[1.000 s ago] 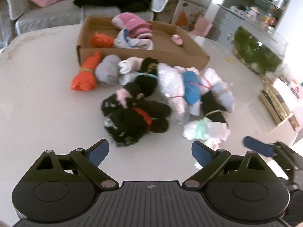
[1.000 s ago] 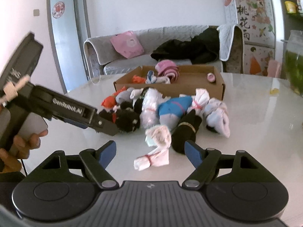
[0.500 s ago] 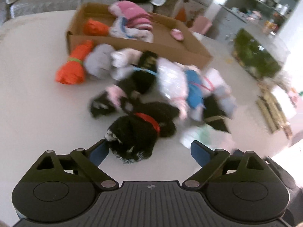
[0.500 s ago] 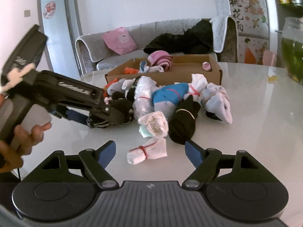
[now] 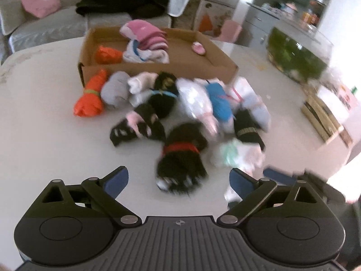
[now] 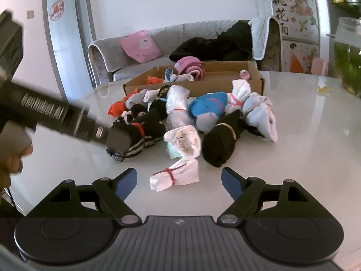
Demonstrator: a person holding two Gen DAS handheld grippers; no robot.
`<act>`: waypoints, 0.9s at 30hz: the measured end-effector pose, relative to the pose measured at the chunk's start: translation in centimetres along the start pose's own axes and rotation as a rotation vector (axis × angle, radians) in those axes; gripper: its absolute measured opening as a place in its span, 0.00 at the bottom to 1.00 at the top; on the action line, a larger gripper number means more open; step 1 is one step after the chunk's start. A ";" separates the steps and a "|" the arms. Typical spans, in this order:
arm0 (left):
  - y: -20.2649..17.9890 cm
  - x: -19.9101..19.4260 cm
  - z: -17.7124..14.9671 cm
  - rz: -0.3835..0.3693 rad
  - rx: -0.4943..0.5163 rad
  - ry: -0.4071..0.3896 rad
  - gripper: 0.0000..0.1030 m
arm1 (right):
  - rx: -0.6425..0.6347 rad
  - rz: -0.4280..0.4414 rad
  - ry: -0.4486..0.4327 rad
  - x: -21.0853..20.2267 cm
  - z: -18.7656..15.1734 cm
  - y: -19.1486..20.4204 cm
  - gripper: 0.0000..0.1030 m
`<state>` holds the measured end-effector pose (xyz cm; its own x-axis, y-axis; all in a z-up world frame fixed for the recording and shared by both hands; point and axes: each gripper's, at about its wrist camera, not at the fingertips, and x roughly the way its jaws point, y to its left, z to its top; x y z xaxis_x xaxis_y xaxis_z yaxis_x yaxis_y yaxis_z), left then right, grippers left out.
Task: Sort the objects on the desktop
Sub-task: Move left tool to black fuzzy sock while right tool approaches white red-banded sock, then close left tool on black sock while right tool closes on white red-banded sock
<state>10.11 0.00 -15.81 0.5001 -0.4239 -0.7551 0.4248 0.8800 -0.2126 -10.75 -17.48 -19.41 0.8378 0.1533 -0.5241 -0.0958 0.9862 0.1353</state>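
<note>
Since a second ago my left tongs [image 5: 178,180] have come in over the black bundle with the red band [image 5: 180,155], which now lies between their wide-open tips, untouched as far as I can tell through the blur. My right tongs [image 6: 179,180] are opening, with the white bundle tied in red [image 6: 174,176] just ahead of them, not pressed. The rest of the sock bundles lie heaped mid-bench, in front of the cardboard box [image 5: 158,70] at the far side. The bench [image 6: 304,135] is pale and glossy; behind it stand a grey sofa [image 6: 126,56] with a pink cushion [image 6: 141,46] and a dark garment.
</note>
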 end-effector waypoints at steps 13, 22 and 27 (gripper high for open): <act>-1.4 5.3 1.5 0.015 -0.021 0.066 0.91 | -0.096 -0.038 -0.021 0.7 -0.6 1.9 0.60; -2.7 4.8 0.7 0.137 0.049 0.043 0.51 | -0.129 -0.034 -0.026 0.3 -0.6 2.7 0.41; -2.2 4.1 0.8 0.106 0.014 0.067 0.48 | -0.126 -0.026 -0.021 0.2 -0.4 2.7 0.41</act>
<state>11.83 -3.82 -17.96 0.4913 -0.3128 -0.8129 0.3828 0.9159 -0.1211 -11.03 -14.71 -19.50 0.8517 0.1275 -0.5083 -0.1396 0.9901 0.0144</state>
